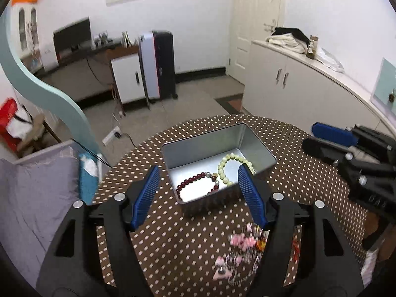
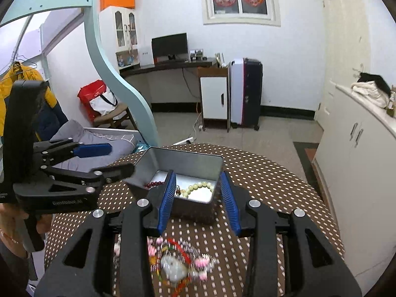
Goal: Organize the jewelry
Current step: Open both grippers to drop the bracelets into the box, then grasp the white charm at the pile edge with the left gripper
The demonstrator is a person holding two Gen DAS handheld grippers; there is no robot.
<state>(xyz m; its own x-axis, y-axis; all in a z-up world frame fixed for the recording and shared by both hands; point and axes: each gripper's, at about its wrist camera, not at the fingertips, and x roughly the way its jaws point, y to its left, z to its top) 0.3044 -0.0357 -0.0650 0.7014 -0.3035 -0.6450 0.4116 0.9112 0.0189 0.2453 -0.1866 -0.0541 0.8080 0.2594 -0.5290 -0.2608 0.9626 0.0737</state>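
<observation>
We're hovering both grippers over the dotted table (image 1: pixel 173 242) with nothing in either one. The left gripper (image 1: pixel 200 193) is sitting with its jaws wide apart, blue pads empty, and it's pointing down at the near end of the open tin (image 1: pixel 215 146). In its view the tin is showing up right between and just past the fingertips, not touched by them. The right gripper (image 2: pixel 198 198) is also standing with its jaws apart, a bit narrower, empty too, and it's framing the near wall of the same tin.

Inside the tin we're seeing two bracelets lying flat on the bottom: a dark red one (image 1: pixel 195 185) toward the near left corner and a pale green one (image 1: pixel 230 168) next to it on the right, the two touching or nearly so where they meet.

The rest of the jewelry is lying in a blurry pile (image 2: pixel 178 259) on the table, on our side of the tin, below and behind both sets of pads. We're making out pink beads, some red and something pale and round, but it's too smeared to sort out.
</observation>
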